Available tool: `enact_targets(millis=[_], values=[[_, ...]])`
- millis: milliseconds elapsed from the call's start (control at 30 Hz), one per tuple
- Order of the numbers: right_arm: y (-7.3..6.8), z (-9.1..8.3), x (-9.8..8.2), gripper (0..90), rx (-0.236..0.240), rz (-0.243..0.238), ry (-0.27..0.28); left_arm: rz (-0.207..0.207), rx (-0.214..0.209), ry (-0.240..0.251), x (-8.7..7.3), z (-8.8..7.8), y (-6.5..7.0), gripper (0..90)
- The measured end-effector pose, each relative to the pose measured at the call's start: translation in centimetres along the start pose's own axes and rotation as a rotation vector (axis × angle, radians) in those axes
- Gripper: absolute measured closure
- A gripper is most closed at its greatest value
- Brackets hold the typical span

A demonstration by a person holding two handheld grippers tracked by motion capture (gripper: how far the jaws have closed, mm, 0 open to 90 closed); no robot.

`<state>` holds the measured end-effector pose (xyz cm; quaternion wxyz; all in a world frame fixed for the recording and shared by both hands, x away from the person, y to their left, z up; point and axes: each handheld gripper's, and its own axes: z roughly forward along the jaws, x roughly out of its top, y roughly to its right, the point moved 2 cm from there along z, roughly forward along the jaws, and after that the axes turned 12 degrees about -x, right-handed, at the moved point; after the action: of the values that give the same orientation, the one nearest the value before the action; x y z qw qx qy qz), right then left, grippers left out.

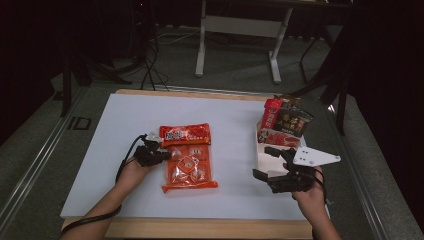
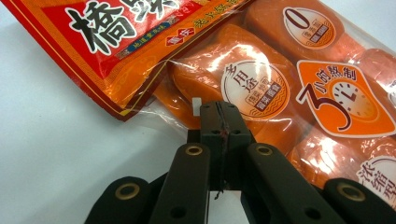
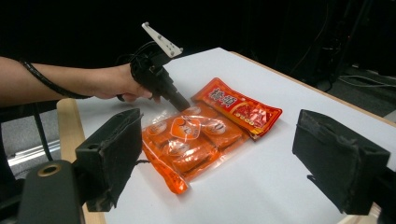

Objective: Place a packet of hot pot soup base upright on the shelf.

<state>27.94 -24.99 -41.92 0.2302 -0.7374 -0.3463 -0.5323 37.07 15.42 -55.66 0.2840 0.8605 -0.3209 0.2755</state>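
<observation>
Left hand-held gripper point(image 2: 219, 123) has its jaws closed together, tip touching the left edge of the orange snack pack point(image 1: 188, 167) on the white worktop point(image 1: 125, 130). Right hand-held gripper point(image 1: 267, 165) hangs with jaws wide apart, gripping nothing, near the box of packets point(image 1: 282, 127).

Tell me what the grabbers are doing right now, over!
Left gripper shut, tips at the edge of the flat orange-and-red plastic snack packet. Right gripper open, nothing between its jaws. Packet flat on white table; nothing blocking it.
</observation>
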Motion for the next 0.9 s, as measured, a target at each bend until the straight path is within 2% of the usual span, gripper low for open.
enact_targets(millis=[167,333,733,900], values=[[0.0,-0.1,0.0,15.7,0.000,0.002,0.003,0.017,-0.007,-0.006,0.7,1.0,0.8,90.0],[0.1,-0.2,-0.1,15.8,0.000,-0.002,0.006,0.050,-0.036,-0.021,1.5,2.2,2.0,90.0],[0.1,-0.2,-0.2,16.5,0.003,-0.002,0.009,0.080,-0.099,-0.030,2.7,4.4,4.2,90.0],[0.1,-0.2,-0.3,17.6,0.007,0.001,0.013,0.096,-0.116,-0.037,2.9,4.4,4.3,90.0]])
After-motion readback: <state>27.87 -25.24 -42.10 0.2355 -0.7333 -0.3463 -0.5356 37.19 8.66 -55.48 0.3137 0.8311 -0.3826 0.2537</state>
